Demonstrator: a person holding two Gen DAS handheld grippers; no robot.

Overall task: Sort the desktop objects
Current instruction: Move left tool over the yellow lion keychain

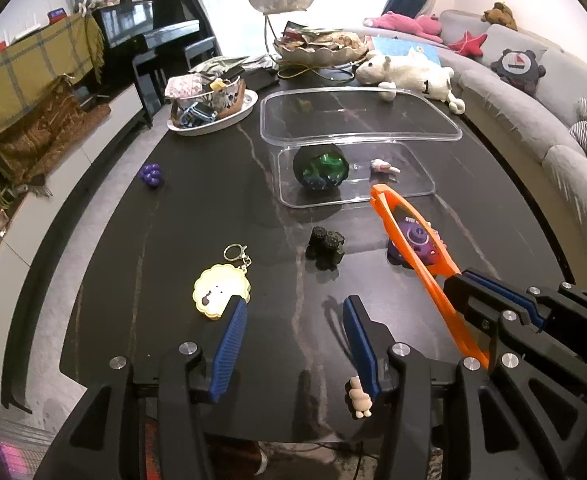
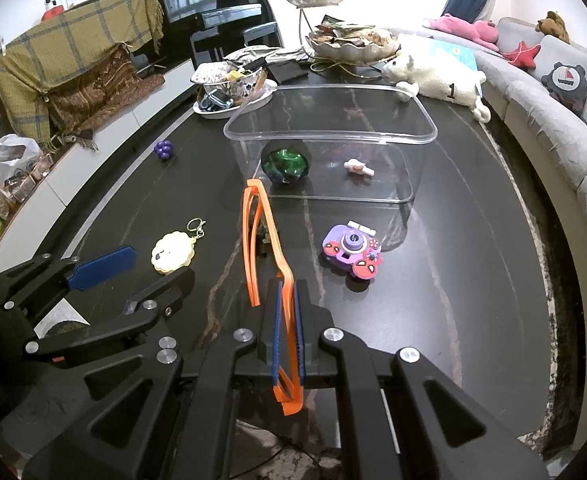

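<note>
Right tongs (image 2: 288, 320) clamped on orange glasses (image 2: 259, 236), left tongs (image 1: 293, 320) spread, low over table (image 1: 173, 216)

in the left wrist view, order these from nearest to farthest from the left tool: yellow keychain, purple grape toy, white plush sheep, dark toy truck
Measured from the left tool:
1. Yellow keychain, touching its left fingertip in this view.
2. Dark toy truck, just ahead, slightly right.
3. Purple grape toy, farther off on the left.
4. White plush sheep, at the table's far end, right of centre.
</note>
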